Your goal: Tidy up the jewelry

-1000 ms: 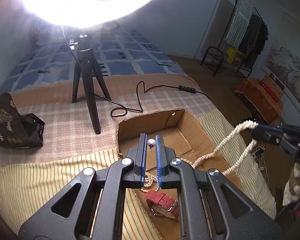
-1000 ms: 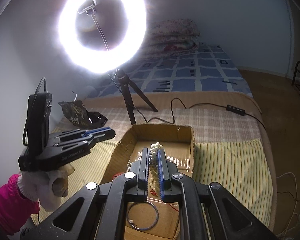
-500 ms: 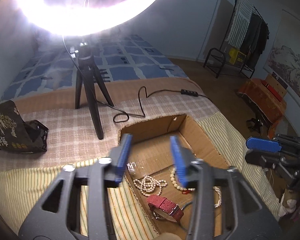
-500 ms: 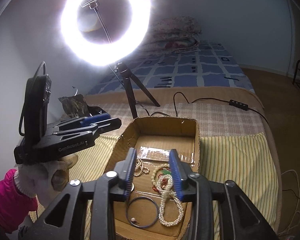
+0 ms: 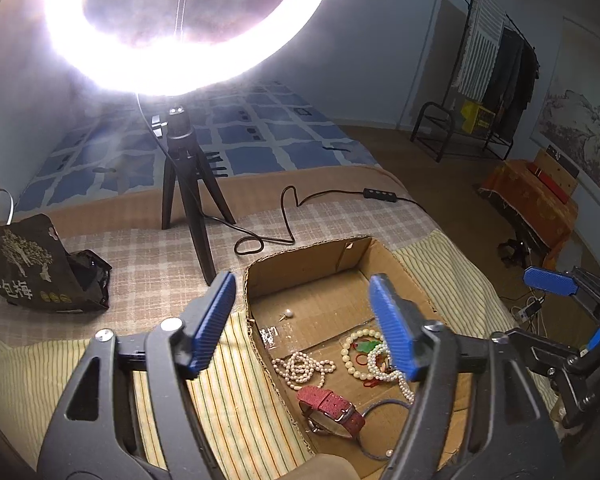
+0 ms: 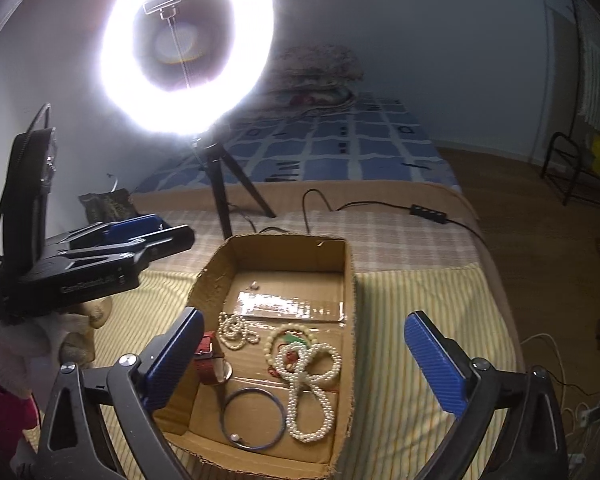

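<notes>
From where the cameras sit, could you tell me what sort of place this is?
Most likely a bedroom at home: a bed with a blue checked cover and pillows, plus a clothes rack hung with garments by the wall.

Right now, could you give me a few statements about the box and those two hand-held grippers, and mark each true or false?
1. The left hand-held gripper grips a pearl necklace. False: its jaws are wide apart and hold nothing.
2. The watch lies inside the box. True.
3. The right hand-held gripper is open. True.
4. The long pearl necklace lies on the striped cloth outside the box. False: it lies in the box.
5. The ring light is on. True.
</notes>
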`<state>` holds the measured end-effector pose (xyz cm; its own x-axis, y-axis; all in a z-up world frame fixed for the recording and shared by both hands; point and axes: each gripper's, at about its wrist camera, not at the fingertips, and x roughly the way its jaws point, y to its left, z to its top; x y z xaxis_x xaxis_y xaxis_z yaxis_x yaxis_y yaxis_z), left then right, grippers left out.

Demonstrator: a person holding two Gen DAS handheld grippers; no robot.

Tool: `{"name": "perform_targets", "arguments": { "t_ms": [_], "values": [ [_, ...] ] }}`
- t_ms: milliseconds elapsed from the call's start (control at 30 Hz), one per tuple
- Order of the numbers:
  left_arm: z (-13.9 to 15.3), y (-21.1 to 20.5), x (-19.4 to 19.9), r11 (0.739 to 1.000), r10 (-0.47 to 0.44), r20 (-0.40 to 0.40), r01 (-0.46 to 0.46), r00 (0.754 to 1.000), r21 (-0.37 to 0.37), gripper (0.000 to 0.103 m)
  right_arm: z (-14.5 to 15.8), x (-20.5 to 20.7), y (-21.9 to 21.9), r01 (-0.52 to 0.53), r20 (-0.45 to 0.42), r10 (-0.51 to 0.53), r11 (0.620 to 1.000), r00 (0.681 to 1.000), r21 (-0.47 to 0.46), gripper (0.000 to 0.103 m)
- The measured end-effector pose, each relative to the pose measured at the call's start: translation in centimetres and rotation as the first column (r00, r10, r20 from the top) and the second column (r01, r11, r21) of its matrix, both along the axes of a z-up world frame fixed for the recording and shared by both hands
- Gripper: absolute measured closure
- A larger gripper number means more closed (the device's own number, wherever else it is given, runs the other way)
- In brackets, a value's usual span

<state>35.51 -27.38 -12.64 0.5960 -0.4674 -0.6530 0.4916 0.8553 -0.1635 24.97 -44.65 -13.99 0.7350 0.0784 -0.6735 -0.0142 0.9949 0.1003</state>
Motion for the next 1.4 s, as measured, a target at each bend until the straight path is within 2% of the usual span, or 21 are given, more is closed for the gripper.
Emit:
{"name": "perform_targets", "arguments": {
  "t_ms": [333,467,567,900,1033,1233,1400],
  "values": [
    [1.9,0.6,-2.2,1.000,0.003,0.030,-0.004,1.000,0.021,0.028,1.1,-2.0,0.1,0.063,0.013,-0.063,0.998,0.998,-0.020,0.000],
    [3.3,1.2,-3.9,1.000,0.003,0.063,-0.004,0.998,0.027,0.022,2.2,-3.2,0.4,0.090,0.031,-0.089,0.996,0.996,-0.026,0.000],
    [4.5,1.9,-5.1,1.000,0.007,0.082,-0.008,0.997,0.021,0.021,3.1,-4.2,0.9,0.100,0.044,-0.098,0.994,0.994,-0.037,0.000],
    [8.0,4.9,-9.5,0.999,0.040,0.109,-0.038,0.993,-0.014,0.019,6.5,-8.2,3.5,0.152,0.107,-0.138,0.978,0.985,-0.140,0.000],
    [9.6,6.3,-11.5,0.998,0.048,0.129,-0.044,0.990,-0.037,0.016,7.8,-10.0,4.4,0.166,0.136,-0.147,0.976,0.980,-0.144,0.000],
    [11.6,8.6,-14.9,0.997,0.059,0.179,-0.050,0.982,-0.054,0.005,9.4,-12.6,6.0,0.178,0.179,-0.150,0.973,0.972,-0.146,0.000],
    [12.1,10.5,-17.5,0.997,0.071,0.204,-0.064,0.976,-0.042,0.004,10.0,-14.8,6.9,0.190,0.213,-0.161,0.974,0.964,-0.120,0.000]
  ]
}}
